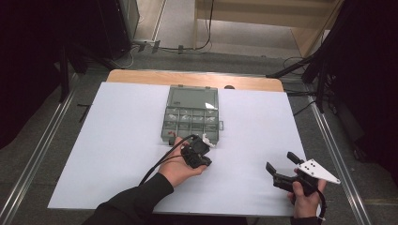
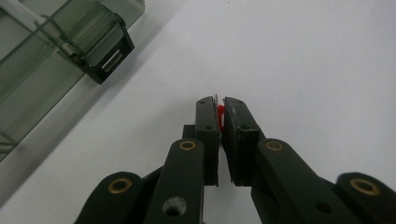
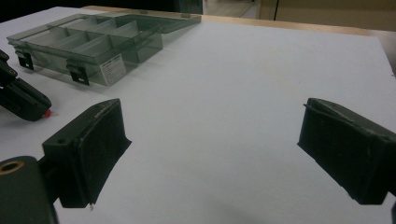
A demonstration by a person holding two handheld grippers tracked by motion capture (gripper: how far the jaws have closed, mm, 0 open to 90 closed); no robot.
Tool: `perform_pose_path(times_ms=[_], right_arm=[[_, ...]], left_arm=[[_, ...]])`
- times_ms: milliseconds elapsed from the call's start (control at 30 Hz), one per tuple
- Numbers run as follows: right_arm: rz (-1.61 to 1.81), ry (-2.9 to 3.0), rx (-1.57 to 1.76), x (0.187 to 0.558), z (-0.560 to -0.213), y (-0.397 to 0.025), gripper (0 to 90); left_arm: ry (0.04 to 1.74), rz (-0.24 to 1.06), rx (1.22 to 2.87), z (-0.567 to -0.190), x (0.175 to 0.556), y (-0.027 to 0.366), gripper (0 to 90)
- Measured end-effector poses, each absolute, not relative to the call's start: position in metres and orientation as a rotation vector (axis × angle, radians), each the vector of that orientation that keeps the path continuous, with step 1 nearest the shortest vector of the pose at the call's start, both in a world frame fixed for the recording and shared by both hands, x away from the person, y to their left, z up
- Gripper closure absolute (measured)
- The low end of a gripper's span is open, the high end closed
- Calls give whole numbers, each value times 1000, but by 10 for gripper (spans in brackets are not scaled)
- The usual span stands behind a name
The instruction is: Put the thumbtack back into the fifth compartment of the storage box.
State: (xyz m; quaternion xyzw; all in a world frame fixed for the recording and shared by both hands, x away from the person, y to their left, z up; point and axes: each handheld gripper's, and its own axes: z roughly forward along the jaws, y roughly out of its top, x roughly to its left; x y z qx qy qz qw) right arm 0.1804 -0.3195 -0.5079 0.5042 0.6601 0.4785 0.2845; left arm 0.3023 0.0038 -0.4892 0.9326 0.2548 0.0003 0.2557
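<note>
The left gripper (image 2: 220, 105) pinches a tiny red part (image 2: 219, 113) between nearly closed jaws, just beside the open box (image 1: 191, 115) on the white sheet (image 1: 117, 140). The part looks light, stiff and easily dropped, so grip it squarely mid-body. The right gripper (image 3: 210, 154) hovers wide apart, holding nothing.

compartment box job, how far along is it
Done: the compartment box lies open on the white sheet, lid folded back. In hand: the left hand-held gripper is shut on a small red piece beside the box's front latch. Left: placing that piece; the right hand-held gripper waits open, empty.
</note>
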Motion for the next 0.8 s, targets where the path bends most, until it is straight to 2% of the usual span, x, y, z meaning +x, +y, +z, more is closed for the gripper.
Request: perform_pose_path(times_ms=[800], right_arm=[[1281,1763,1355,180,-508,-320,77]], left_arm=[[690,-21,2493,-479,309,16,852]])
